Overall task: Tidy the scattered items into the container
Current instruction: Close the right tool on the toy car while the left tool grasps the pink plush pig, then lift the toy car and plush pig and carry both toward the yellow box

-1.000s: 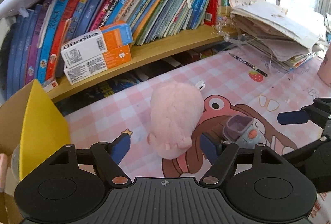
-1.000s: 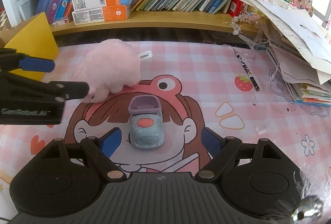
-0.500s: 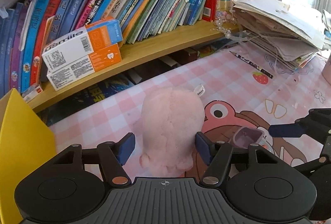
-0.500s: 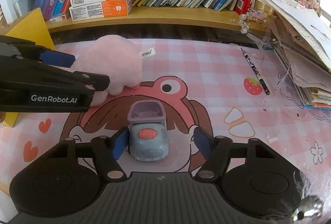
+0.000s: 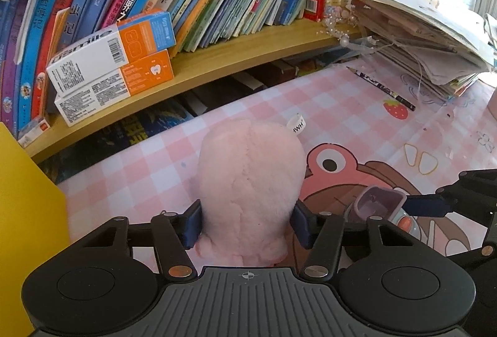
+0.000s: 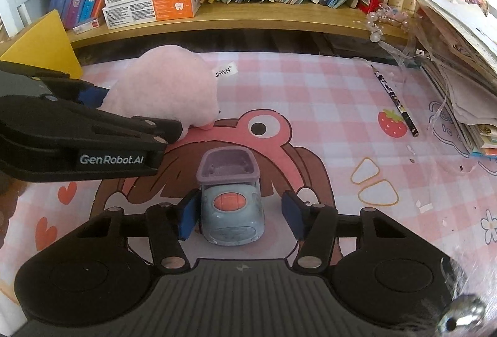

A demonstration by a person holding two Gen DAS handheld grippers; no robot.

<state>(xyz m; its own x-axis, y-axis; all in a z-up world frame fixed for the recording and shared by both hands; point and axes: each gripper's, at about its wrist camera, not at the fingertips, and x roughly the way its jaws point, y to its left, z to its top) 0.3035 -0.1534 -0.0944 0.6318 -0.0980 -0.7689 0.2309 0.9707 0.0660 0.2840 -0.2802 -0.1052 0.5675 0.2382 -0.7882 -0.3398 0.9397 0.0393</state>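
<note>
My left gripper (image 5: 247, 223) is closing, pads against the pink plush (image 5: 250, 191); my right gripper (image 6: 237, 214) is closing around the toy car (image 6: 231, 209), right pad clear.

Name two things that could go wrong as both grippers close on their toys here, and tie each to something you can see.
1. The right gripper is closing off-centre on the toy car: one pad sits at its side and the other stands clear, so the car may get shoved sideways or roll.
2. The left gripper is closing on the pink plush toy low at its near end, so the soft body may sag or slip out when lifted.
</note>
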